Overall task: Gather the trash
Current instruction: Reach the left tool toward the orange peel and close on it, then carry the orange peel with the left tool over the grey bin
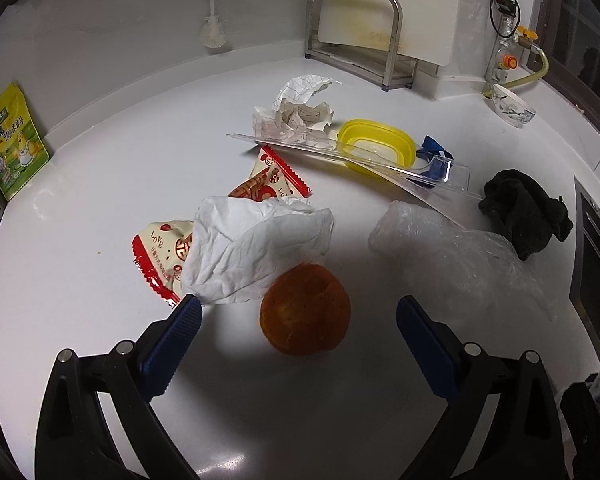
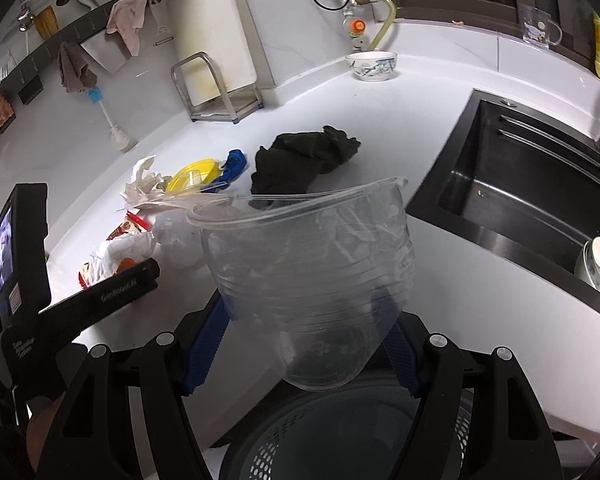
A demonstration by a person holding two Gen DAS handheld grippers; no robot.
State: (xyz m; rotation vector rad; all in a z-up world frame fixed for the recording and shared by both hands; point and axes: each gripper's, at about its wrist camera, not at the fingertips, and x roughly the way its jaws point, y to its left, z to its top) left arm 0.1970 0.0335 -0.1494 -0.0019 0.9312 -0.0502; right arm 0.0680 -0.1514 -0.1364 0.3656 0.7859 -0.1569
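Partly hidden under the crumpled tissue [image 1: 256,248]: red snack wrapper [image 1: 160,256].

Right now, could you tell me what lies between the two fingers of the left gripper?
In the left wrist view, the orange peel sits on the counter between the open left gripper's fingers, touching neither; the crumpled tissue lies just beyond it.

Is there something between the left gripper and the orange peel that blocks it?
Nothing visible does. The left gripper is open and the orange peel lies on the counter between its fingers. The tissue rests on the peel's far edge, not on the gripper's side.
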